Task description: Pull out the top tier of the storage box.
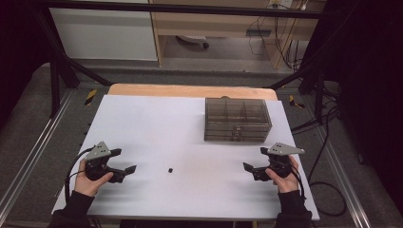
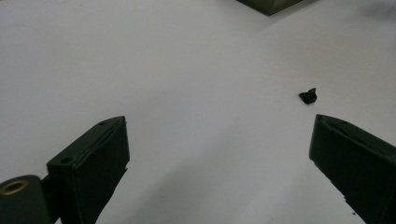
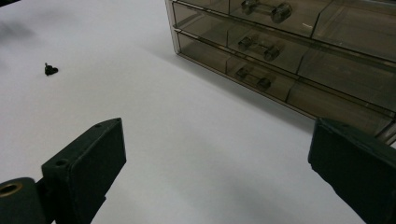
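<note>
Got a white tabletop here, with a tiny black part lying loose on it, a bit left of centre and toward the near edge. Looks like a small clip or screw, too small to say which. Left hand-held gripper resting near the left end of the near edge, jaws spread wide apart with nothing between them, pointed roughly at that black part, which sits just beyond the right jaw in the left gripper view. Not touching it. Right hand-held gripper over by the right end of the near edge, jaws also wide apart and empty, well clear of the part. Smoky see-through drawer box parked toward the far right corner, drawers shut with little handles visible in the right gripper view. Part well apart from the box too.
</note>
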Available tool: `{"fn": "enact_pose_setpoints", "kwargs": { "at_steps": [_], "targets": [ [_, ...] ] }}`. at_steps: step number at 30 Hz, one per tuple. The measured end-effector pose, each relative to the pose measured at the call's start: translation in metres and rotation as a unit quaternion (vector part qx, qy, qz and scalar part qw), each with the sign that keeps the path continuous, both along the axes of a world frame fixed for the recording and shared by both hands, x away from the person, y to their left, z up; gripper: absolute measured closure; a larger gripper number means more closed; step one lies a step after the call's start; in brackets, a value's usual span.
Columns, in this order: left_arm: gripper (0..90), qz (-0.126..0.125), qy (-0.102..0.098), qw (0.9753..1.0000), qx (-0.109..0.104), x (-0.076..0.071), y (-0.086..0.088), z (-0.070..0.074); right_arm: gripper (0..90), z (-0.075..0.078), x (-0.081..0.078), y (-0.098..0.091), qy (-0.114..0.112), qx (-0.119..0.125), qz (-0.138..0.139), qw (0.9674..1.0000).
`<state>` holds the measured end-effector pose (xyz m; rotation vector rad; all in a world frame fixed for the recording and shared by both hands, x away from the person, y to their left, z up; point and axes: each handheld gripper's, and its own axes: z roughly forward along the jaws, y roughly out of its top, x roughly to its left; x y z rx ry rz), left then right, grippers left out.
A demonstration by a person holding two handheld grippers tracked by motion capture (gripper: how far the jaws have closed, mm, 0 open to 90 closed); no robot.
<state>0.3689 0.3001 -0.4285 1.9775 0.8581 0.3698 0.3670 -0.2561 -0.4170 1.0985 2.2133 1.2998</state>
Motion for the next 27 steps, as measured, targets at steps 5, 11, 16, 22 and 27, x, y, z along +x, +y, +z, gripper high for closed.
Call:
{"fn": "enact_pose_setpoints", "kwargs": {
  "at_steps": [5,11,16,22,27],
  "targets": [
    [4.6,0.003,-0.002,1.0,-0.002,0.0,0.002,0.001,5.2,0.001,0.001,0.002,-0.002,-0.003,-0.003,1.0],
    [4.6,0.002,-0.002,1.0,0.0,0.0,0.002,0.001,5.8,0.003,0.002,0.007,-0.004,-0.015,-0.002,0.9999],
    [4.6,0.001,-0.001,1.0,0.002,0.0,0.001,0.0,5.9,0.005,0.002,0.01,-0.006,-0.03,0.001,0.9995],
    [4.6,0.001,-0.001,1.0,0.002,0.0,0.0,0.0,6.0,0.007,0.003,0.012,-0.013,-0.038,0.005,0.9992],
    [4.6,0.001,0.0,1.0,0.003,0.0,0.0,0.0,6.3,0.009,0.004,0.016,-0.017,-0.051,0.01,0.9985]
  ]
}}
